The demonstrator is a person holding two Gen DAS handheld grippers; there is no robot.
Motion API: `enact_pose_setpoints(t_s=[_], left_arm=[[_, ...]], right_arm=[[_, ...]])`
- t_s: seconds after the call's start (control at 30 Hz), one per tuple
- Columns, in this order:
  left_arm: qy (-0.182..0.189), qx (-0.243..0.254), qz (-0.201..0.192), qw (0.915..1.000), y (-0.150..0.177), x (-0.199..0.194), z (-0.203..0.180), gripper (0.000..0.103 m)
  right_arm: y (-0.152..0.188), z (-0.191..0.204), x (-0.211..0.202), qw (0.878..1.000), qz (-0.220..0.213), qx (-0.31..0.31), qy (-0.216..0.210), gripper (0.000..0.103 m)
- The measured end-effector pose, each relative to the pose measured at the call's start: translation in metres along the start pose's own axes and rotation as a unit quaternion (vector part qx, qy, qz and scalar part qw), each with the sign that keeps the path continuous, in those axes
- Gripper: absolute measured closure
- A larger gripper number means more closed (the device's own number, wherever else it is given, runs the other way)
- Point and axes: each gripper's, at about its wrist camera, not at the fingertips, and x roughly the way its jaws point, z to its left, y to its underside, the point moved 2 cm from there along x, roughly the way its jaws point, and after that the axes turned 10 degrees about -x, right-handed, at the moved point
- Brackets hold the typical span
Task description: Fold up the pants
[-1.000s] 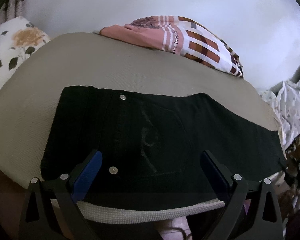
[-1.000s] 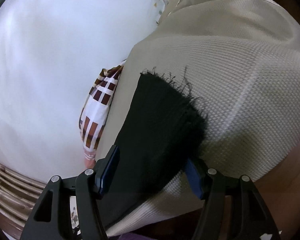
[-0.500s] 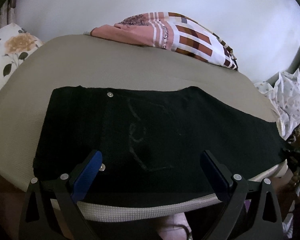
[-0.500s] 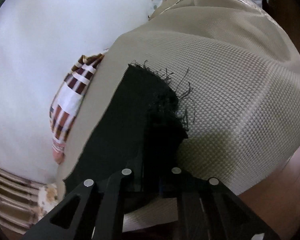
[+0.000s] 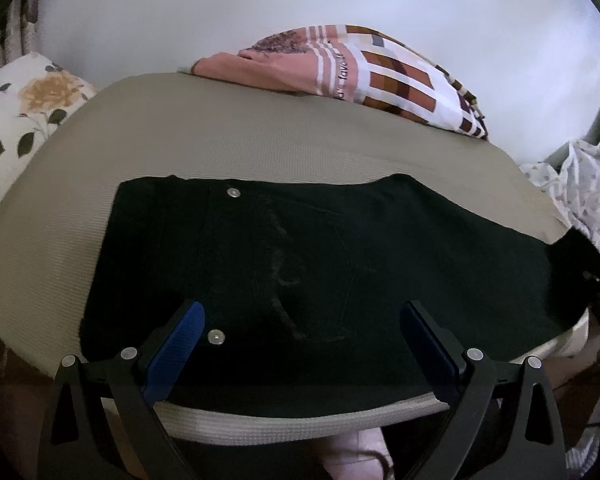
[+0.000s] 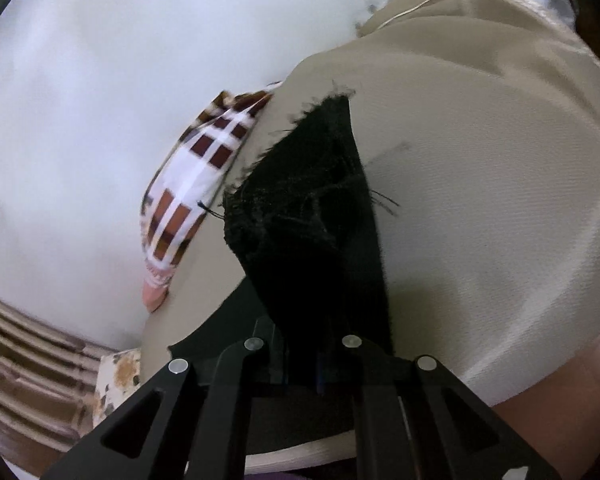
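A pair of black denim pants (image 5: 320, 280) lies flat across the middle of a beige woven mattress (image 5: 260, 136), with two silver rivets showing near its left end. The left tongs (image 5: 300, 320) hover over the near edge of the pants at the bottom of the left wrist view; their blue-padded jaws stand wide apart and hold nothing. In the right wrist view the right tongs (image 6: 300, 354) sit at the bottom centre, jaws closed tight on the frayed leg end of the pants (image 6: 320, 232), which rises lifted and bunched above the mattress (image 6: 480, 200). Their jaws have just been closing, with the cloth between them. A brown-and-white checked cloth (image 5: 380, 76) lies at the far edge of the mattress in the upper centre, against a white wall (image 5: 260, 8). A floral-print pillow (image 5: 24, 104) sits at the left edge.
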Motion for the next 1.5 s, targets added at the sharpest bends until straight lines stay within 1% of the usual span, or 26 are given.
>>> enact_pose_setpoints(t_s=[0.2, 0.47, 0.63, 0.87, 1.03, 1.1, 1.5], left_arm=[[-0.018, 0.0, 0.004, 0.9998, 0.001, 0.005, 0.004, 0.005], [-0.047, 0.025, 0.003, 0.9986, 0.005, 0.007, 0.0, 0.005], [-0.065, 0.051, 0.006, 0.9965, 0.01, 0.011, -0.007, 0.005], [-0.092, 0.089, 0.015, 0.9917, 0.016, 0.018, -0.015, 0.005], [-0.102, 0.107, 0.017, 0.9889, 0.02, 0.02, -0.019, 0.005], [-0.104, 0.109, 0.018, 0.9884, 0.02, 0.021, -0.02, 0.005], [-0.109, 0.098, 0.028, 0.9888, 0.019, 0.026, -0.015, 0.005]], right_arm=[[0.012, 0.039, 0.029, 0.999, 0.034, -0.02, -0.032, 0.093], [0.04, 0.099, 0.082, 0.992, 0.092, -0.046, -0.077, 0.093], [0.065, 0.142, 0.118, 0.982, 0.137, -0.071, -0.109, 0.093], [0.103, 0.182, 0.15, 0.968, 0.192, -0.096, -0.134, 0.093], [0.123, 0.198, 0.164, 0.959, 0.22, -0.11, -0.139, 0.093], [0.129, 0.2, 0.167, 0.958, 0.226, -0.113, -0.137, 0.093], [0.134, 0.196, 0.171, 0.957, 0.233, -0.113, -0.134, 0.093]])
